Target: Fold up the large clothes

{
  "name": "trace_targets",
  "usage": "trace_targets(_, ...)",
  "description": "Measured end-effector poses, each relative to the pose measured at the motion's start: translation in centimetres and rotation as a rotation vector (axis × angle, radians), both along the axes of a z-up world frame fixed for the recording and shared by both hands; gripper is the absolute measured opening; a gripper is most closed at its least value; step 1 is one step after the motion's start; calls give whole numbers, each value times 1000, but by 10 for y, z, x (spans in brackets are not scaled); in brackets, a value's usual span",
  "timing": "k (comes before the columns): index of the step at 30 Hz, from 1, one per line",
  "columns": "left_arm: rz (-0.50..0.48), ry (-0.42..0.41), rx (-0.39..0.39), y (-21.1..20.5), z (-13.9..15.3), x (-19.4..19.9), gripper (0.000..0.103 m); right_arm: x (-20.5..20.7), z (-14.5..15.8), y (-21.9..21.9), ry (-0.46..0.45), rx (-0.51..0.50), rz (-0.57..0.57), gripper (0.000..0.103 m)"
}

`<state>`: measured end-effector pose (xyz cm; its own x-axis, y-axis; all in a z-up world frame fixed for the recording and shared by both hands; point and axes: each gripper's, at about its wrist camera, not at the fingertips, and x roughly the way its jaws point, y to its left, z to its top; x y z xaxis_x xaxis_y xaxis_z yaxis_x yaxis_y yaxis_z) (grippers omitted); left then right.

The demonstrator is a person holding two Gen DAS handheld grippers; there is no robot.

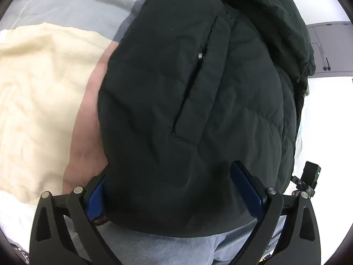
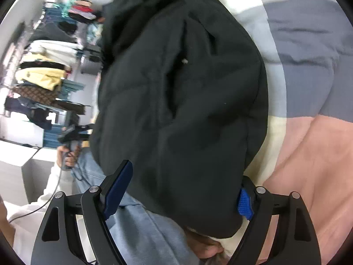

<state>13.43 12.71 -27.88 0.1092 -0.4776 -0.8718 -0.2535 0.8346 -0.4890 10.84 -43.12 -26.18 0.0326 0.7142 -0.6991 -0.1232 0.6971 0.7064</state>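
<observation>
At far left of the left wrist view, a cream blanket [image 1: 37, 101], rumpled, above a white patch in the lower left corner. Beside it toward the centre, a pink strip of bedding [image 1: 88, 132], with grey bedding [image 1: 88, 6] across the upper left. Filling the centre, a black padded jacket [image 1: 194, 114], bulky and creased, with a pocket slit and a small metal snap [image 1: 200, 55] near the middle. Along the bottom edge, the left gripper [image 1: 176, 190], blue pads wide apart, jacket hem lying between them, neither pad pressing it. Below the hem, light blue denim [image 1: 176, 249]. At right, a white surface and a grey panel [image 1: 331, 48].

At far left of the right wrist view, a blurred rack of hanging clothes [image 2: 42, 75]. Lower left, a person's hand [image 2: 68, 154] in a white sleeve, holding a gripper handle. Across the centre, the same black padded jacket [image 2: 181, 101], draped from upper centre to the bottom. At the bottom, the right gripper [image 2: 181, 194], jaws spread on either side of the jacket's lower edge, not clamped. At right, grey-blue and pink bedding [image 2: 313, 165].
</observation>
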Motion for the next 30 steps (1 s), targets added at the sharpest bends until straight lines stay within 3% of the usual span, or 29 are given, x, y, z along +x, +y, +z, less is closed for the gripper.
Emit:
trace_targets(4,-35,18,13,-8,-4,4,96,5,-6,9,51,-7,68,83)
trace_targets(8,-42,6,18,-12,-4,2,85,5,7,24,18,19,155,84)
trace_targets(15,-70,-23,37,-26,-1,-3,67,6,14,45,-21,-39,261,80)
trace_targets(16,-76,-36,41,-31,0,-1,64,4,21,47,-53,-34,276,77)
trace_targets(18,-76,-76,30,-34,5,-4,50,2,32,48,-96,-27,281,51)
trace_targets(21,-60,-118,19,-35,11,-8,34,-3,50,59,-169,-39,281,22)
trace_targets(22,-55,-131,11,-34,14,-9,31,-4,58,61,-208,-67,276,17)
trace_targets(24,-21,-164,-29,-28,20,-9,15,-6,70,66,-253,-94,252,10)
trace_targets(30,56,-278,-115,-13,54,-12,8,-13,136,59,-444,-121,155,8)
